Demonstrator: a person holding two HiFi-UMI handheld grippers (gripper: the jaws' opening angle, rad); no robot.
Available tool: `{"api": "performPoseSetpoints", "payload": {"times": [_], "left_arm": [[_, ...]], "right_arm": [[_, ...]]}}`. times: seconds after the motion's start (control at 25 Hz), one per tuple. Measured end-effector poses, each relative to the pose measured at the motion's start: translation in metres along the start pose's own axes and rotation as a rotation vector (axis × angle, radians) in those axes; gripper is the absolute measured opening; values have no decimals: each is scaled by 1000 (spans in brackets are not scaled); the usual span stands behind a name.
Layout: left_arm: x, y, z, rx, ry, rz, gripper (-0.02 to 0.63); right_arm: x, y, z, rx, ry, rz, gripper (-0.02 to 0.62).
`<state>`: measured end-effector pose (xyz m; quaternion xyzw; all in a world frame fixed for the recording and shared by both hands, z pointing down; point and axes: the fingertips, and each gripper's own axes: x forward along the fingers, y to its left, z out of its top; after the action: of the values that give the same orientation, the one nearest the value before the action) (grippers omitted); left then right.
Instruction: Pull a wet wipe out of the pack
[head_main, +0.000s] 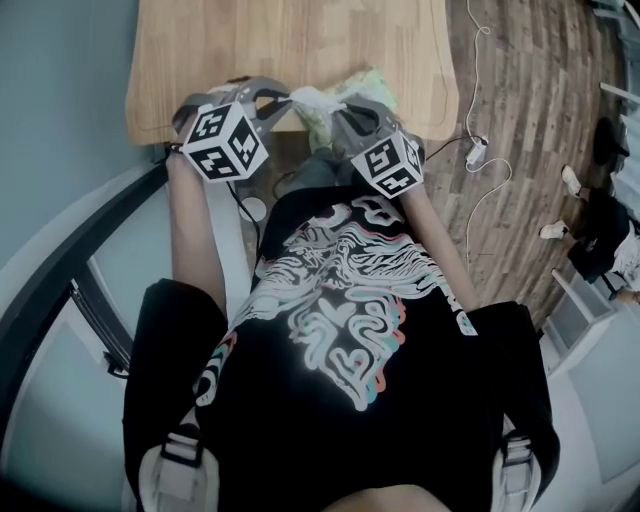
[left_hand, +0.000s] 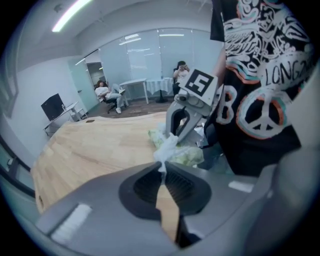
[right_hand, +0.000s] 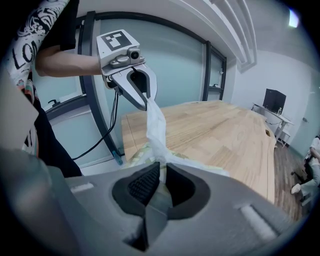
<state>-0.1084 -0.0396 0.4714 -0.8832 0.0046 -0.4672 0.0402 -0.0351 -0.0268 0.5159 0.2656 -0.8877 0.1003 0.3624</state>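
Note:
A pale green wipes pack (head_main: 358, 92) lies at the near edge of the wooden table (head_main: 290, 40), between the two grippers. My right gripper (head_main: 335, 112) is shut on the pack's edge (right_hand: 142, 152), its jaws (right_hand: 161, 170) pressed together over the wrapper. A white wet wipe (right_hand: 155, 125) rises from the pack as a twisted strip to my left gripper (right_hand: 146, 102). The left gripper (left_hand: 162, 170) is shut on the wipe's tip (left_hand: 166, 150). In the left gripper view the right gripper (left_hand: 175, 135) stands over the pack (left_hand: 187, 155). The left gripper (head_main: 285, 100) sits just left of the pack.
The tabletop stretches away beyond the pack. A white cable with a plug (head_main: 476, 150) lies on the wood floor to the right. A dark window frame (right_hand: 92, 75) and hanging cables stand beside the table. Seated people (left_hand: 107, 92) and a monitor (left_hand: 52, 106) are far off.

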Motion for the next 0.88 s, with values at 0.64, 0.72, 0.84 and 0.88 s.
{"api": "performPoseSetpoints", "payload": {"times": [0.64,0.72,0.84,0.88], "left_arm": [[6,4,-47,-290,-105,171,2],[6,8,-50,-340,-133,196,2],[11,14,-57,-393,-145,226,2],[15,12,-59,-405,-145,224,2]], "right_arm": [[-6,-1,3,0,3,1,38],[-9,-2,5,-3,-9,-2,38],[-12,-3,8,-1,-27,-7,38],[-13,-3,8,-2,-30,-7,38]]}}
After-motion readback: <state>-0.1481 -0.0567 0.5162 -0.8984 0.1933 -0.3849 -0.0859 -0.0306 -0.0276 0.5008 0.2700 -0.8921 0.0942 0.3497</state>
